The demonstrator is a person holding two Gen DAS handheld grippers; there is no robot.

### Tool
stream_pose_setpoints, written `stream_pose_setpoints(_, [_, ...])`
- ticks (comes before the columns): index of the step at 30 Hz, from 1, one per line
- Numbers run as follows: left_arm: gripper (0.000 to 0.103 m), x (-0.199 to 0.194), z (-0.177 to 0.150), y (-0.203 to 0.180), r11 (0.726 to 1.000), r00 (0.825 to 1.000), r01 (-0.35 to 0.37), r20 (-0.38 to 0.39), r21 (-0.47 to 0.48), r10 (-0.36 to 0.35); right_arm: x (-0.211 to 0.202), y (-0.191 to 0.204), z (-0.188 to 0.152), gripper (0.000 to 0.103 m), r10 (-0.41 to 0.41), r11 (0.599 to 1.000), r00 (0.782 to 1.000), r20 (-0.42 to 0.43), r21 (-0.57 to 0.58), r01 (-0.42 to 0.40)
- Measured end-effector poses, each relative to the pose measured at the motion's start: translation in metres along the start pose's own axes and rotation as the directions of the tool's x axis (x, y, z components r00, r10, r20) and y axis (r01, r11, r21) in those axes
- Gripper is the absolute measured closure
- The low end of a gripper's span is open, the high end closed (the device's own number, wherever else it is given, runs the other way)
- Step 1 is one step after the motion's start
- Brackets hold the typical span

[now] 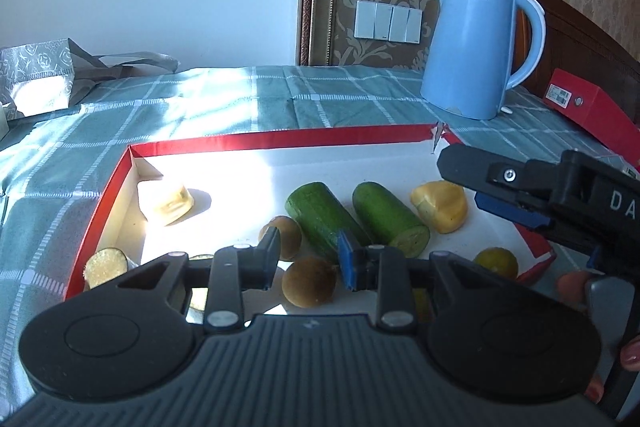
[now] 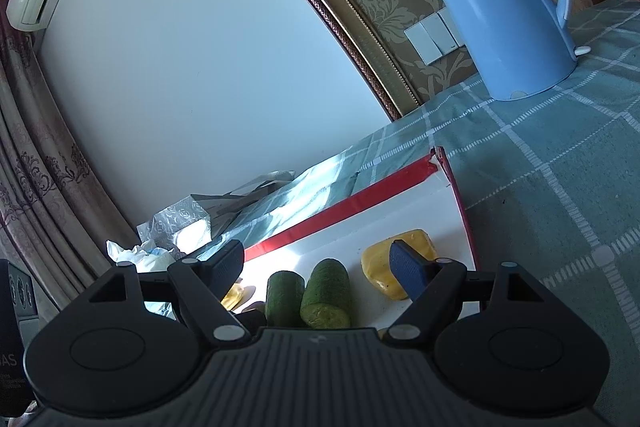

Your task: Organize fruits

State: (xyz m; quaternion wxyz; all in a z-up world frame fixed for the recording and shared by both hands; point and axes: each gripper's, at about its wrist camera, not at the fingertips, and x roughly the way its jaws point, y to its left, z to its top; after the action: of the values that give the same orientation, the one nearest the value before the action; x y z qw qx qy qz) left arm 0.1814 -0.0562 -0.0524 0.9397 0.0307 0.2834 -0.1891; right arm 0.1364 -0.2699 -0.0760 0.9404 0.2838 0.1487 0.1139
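Note:
A shallow red-rimmed box (image 1: 256, 142) with a white floor holds the produce. Inside lie two green cucumber pieces (image 1: 326, 217) (image 1: 390, 217), a yellow chunk (image 1: 440, 205), a pale yellow piece (image 1: 166, 203) at the left, two brown kiwis (image 1: 308, 281) (image 1: 286, 235), an eggplant slice (image 1: 105, 265) and a greenish citrus (image 1: 496, 261). My left gripper (image 1: 306, 259) is open and empty, low over the near kiwi. My right gripper (image 2: 320, 267) is open and empty, tilted above the cucumbers (image 2: 326, 293) and yellow chunk (image 2: 378, 265); it also shows in the left wrist view (image 1: 520, 183).
A blue kettle (image 1: 476, 47) stands behind the box on the green checked cloth (image 1: 240, 99). A red box (image 1: 588, 103) lies at the right edge. A silver bag (image 1: 36, 75) sits at the far left, with crumpled tissue (image 2: 140, 255) beside it.

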Motion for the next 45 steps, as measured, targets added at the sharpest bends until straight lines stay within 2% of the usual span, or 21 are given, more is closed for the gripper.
stream_pose_setpoints(10, [0.075,-0.007,-0.007,-0.002,0.999,0.999,-0.027,0.031,0.017,0.026,0.001,0.0,0.001,0.023,0.0,1.0,1.0,-0.002,-0.007,0.0])
stream_pose_setpoints(13, [0.072,-0.01,-0.009,-0.002,0.999,0.998,-0.032,0.045,0.013,0.031,0.001,0.001,0.0,0.023,-0.004,1.0,1.0,-0.002,-0.016,0.004])
stream_pose_setpoints(16, [0.057,-0.014,-0.011,-0.001,0.999,0.998,-0.032,0.06,-0.001,0.032,0.002,0.001,0.0,0.023,-0.009,1.0,1.0,-0.004,-0.028,0.009])
stream_pose_setpoints(19, [0.047,-0.021,-0.012,0.0,1.0,0.996,-0.028,0.08,-0.012,0.029,0.002,0.002,-0.001,0.023,-0.012,0.999,1.0,-0.005,-0.037,0.012])
stream_pose_setpoints(20, [0.037,-0.025,-0.013,0.001,0.999,0.995,-0.03,0.096,-0.02,0.031,0.002,0.003,-0.001,0.023,-0.012,0.999,1.0,-0.005,-0.039,0.012])
stream_pose_setpoints(21, [0.022,-0.03,-0.014,0.002,0.999,0.993,-0.039,0.114,-0.031,0.042,0.002,0.003,-0.001,0.023,-0.013,0.999,1.0,-0.003,-0.041,0.012])
stream_pose_setpoints(23, [0.006,-0.04,-0.017,0.003,0.996,0.985,-0.071,0.156,-0.046,0.077,0.002,0.004,-0.001,0.023,-0.016,0.999,1.0,-0.001,-0.046,0.016])
stream_pose_setpoints(25, [0.0,-0.051,-0.019,0.005,0.993,0.973,-0.105,0.199,-0.056,0.115,0.002,0.005,-0.001,0.023,-0.02,0.998,1.0,0.001,-0.053,0.02])
stream_pose_setpoints(31, [0.0,-0.071,-0.028,0.013,0.973,0.935,-0.216,0.269,-0.084,0.231,-0.003,0.013,-0.003,0.019,-0.026,0.993,0.999,0.031,-0.111,0.03])
stream_pose_setpoints(33, [0.0,-0.074,-0.032,0.012,0.957,0.912,-0.281,0.29,-0.077,0.291,-0.005,0.018,-0.004,0.019,-0.032,0.99,0.999,0.042,-0.134,0.038])
stream_pose_setpoints(36, [0.0,-0.071,-0.037,0.01,0.937,0.89,-0.344,0.297,-0.063,0.347,-0.007,0.025,-0.007,0.015,-0.057,0.984,0.997,0.049,-0.168,0.064])
stream_pose_setpoints(37, [0.0,-0.069,-0.039,0.01,0.934,0.889,-0.353,0.29,-0.06,0.355,-0.007,0.027,-0.008,0.012,-0.069,0.982,0.996,0.051,-0.175,0.077])
stream_pose_setpoints(39, [0.0,-0.066,-0.04,0.011,0.937,0.903,-0.347,0.253,-0.052,0.348,-0.007,0.032,-0.01,0.007,-0.099,0.975,0.994,0.045,-0.196,0.106])
stream_pose_setpoints(41, [0.0,-0.065,-0.039,0.011,0.939,0.908,-0.338,0.242,-0.056,0.341,-0.007,0.038,-0.012,0.005,-0.142,0.962,0.989,0.051,-0.229,0.15])
stream_pose_setpoints(45, [0.0,-0.066,-0.036,0.021,0.942,0.92,-0.316,0.206,-0.115,0.334,-0.011,0.05,-0.014,0.003,-0.229,0.926,0.97,0.086,-0.288,0.244])
